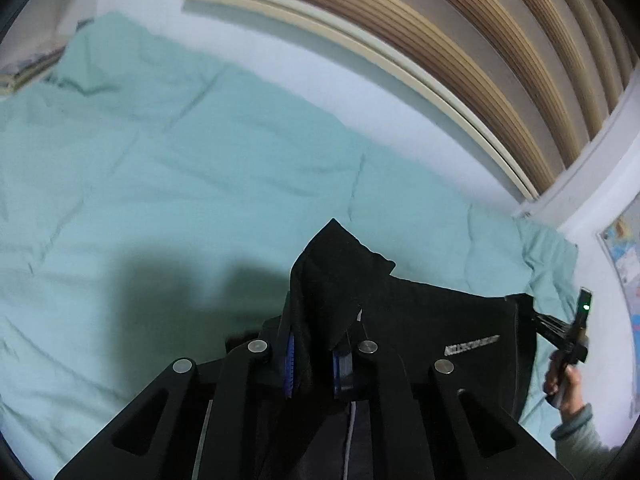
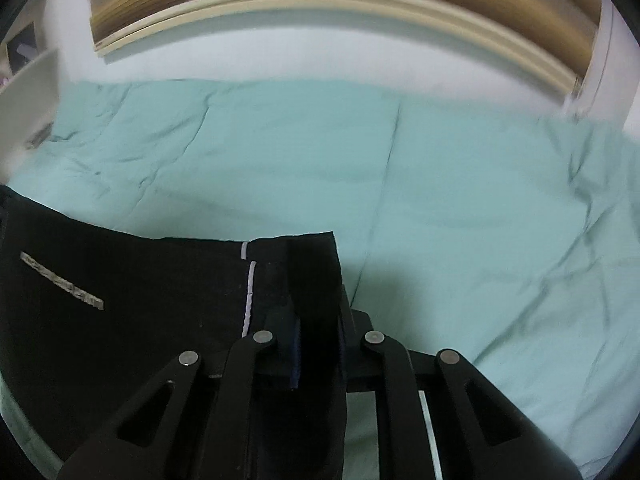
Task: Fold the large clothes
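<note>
A black garment (image 1: 440, 320) with a small grey printed label (image 1: 472, 344) hangs stretched between my two grippers above a bed. My left gripper (image 1: 316, 360) is shut on one bunched corner of the black garment, which sticks up between the blue pads (image 1: 290, 364). My right gripper (image 2: 318, 344) is shut on the other corner of the black garment (image 2: 140, 300), near a white seam line (image 2: 250, 288). The right gripper also shows in the left wrist view (image 1: 576, 332), held by a hand at the far right.
A wrinkled teal bed sheet (image 1: 180, 168) covers the bed below and beyond; it also fills the right wrist view (image 2: 460, 200). A white wall (image 2: 320, 40) and wooden slatted panel (image 1: 480, 40) stand behind. A poster (image 1: 624, 256) hangs at the right.
</note>
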